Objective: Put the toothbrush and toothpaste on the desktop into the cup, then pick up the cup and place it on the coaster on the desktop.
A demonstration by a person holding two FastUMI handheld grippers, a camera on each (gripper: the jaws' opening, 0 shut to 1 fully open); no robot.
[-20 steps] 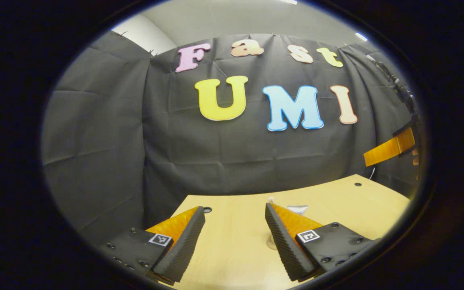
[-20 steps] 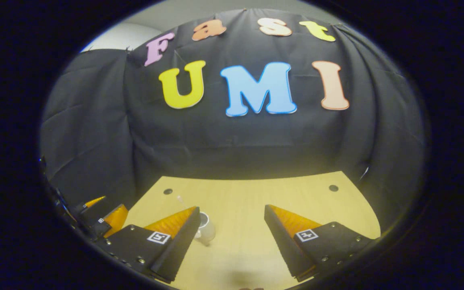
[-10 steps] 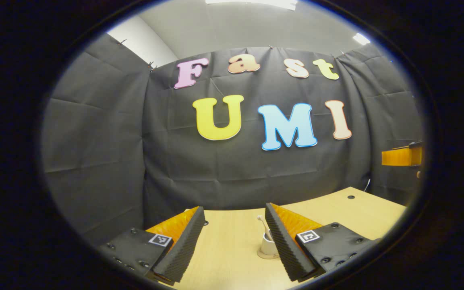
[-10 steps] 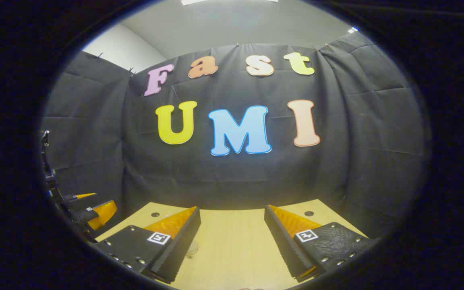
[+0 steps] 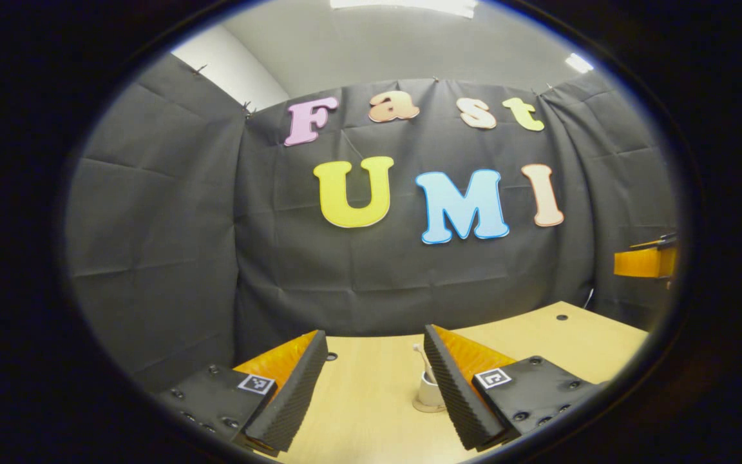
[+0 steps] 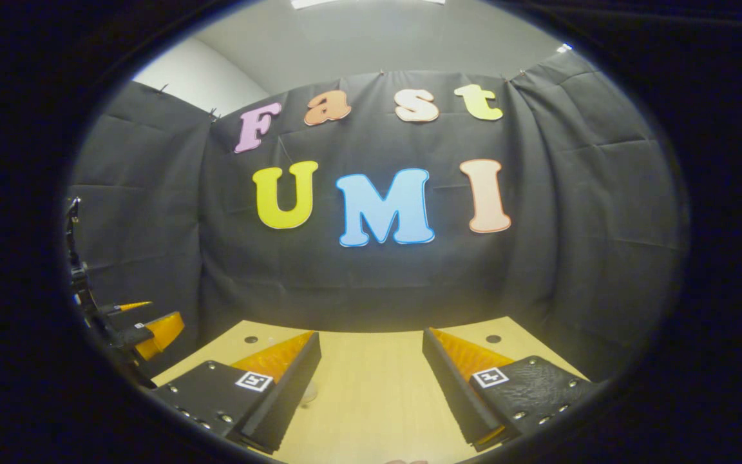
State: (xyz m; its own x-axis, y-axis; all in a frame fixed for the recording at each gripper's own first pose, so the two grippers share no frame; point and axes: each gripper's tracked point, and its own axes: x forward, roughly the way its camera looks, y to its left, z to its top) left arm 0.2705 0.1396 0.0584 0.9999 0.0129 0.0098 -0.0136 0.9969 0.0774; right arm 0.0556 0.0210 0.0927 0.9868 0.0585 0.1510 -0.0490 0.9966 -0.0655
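Left gripper (image 5: 376,351): its two fingers stand well apart with nothing between them but bare desktop; it hangs above the near part of the desktop, pointing toward the back wall.
Right gripper (image 6: 371,348): fingers likewise spread wide, gripping nothing, held over the desktop and facing the same wall.
Cup (image 5: 429,390): a small white cup standing upright on the desktop, seen in the left gripper view just ahead of that gripper's right-hand finger, which covers its right side; it lies beyond the fingertips and is not between the fingers.
Coaster (image 5: 424,407): a thin pale disc showing under the base of the cup as a rim at the bottom left; the cup stands on it.
Toothbrush (image 5: 424,364): a slim pale stick with a small head, rising out of the cup and leaning a little to the left.
Toothpaste: I cannot tell where it is; the finger hides most of the cup's mouth.
Cup in the right gripper view (image 6: 308,392): only a pale sliver peeks out past the inner edge of that gripper's left-hand finger, low on the desktop, apart from the open gap.
Desktop (image 6: 371,386): light wood, with small dark round holes near its far corners.
Other gripper, from the left gripper view (image 5: 645,261): part of the right gripper juts in at the right edge, above the desktop and well apart from the cup.
Other gripper, from the right gripper view (image 6: 142,322): the left gripper shows at the left edge, its fingers apart, beside the desk's left corner.
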